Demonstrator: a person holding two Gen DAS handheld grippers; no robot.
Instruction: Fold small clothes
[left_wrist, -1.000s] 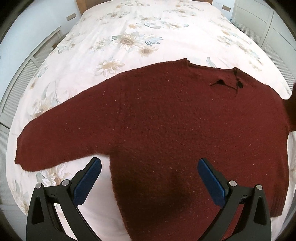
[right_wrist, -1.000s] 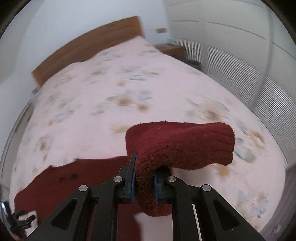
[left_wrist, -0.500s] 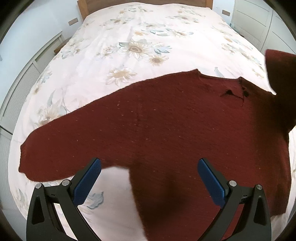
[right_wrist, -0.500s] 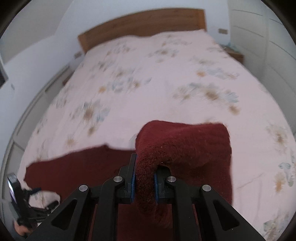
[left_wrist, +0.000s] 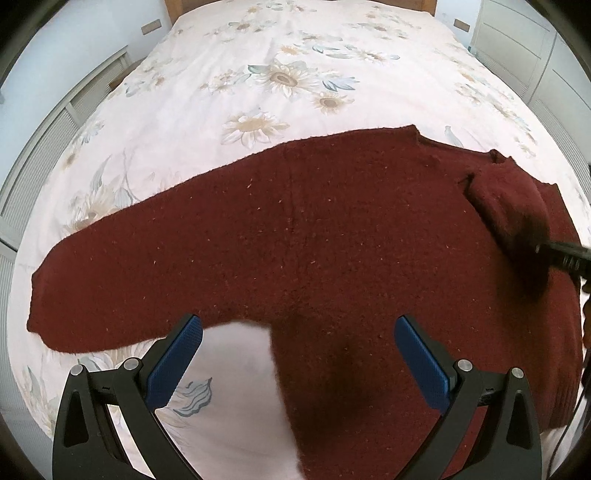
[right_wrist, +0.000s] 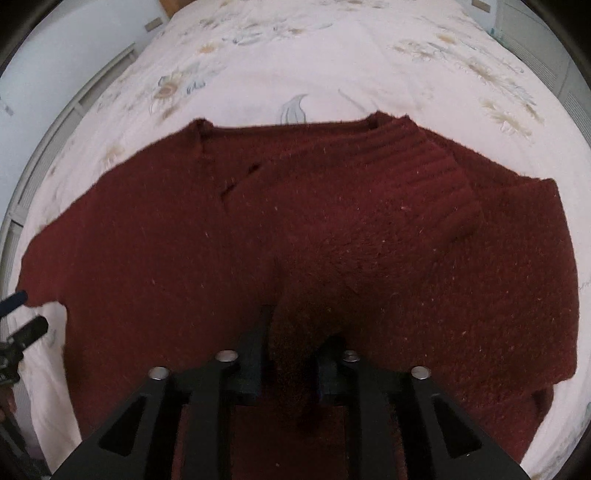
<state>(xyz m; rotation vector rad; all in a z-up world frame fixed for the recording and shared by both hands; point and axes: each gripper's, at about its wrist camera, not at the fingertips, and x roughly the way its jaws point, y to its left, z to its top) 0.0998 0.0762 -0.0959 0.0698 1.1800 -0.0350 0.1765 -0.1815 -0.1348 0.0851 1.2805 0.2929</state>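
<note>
My left gripper (left_wrist: 297, 363) hangs wide open, holding nothing, over the sweater's (left_wrist: 314, 258) near hem. My right gripper (right_wrist: 291, 354) is clamped on the folded-in sleeve (right_wrist: 406, 206). The other sleeve lies outstretched; beyond the neckline, bare floral bedspread (left_wrist: 295, 74) runs to the headboard (left_wrist: 173, 4).

My sweater (left_wrist: 332, 236) is a fuzzy, matt dark-red knit flecked with pale lint, its cuff (right_wrist: 432, 177) ribbed. The bedspread (left_wrist: 280, 74) beneath is smooth printed cloth. My left gripper (left_wrist: 297, 354) shows matt black plastic arms, textured blue pads (left_wrist: 177, 358) and shiny metal pins; the headboard (left_wrist: 173, 5) looks wooden.
</note>
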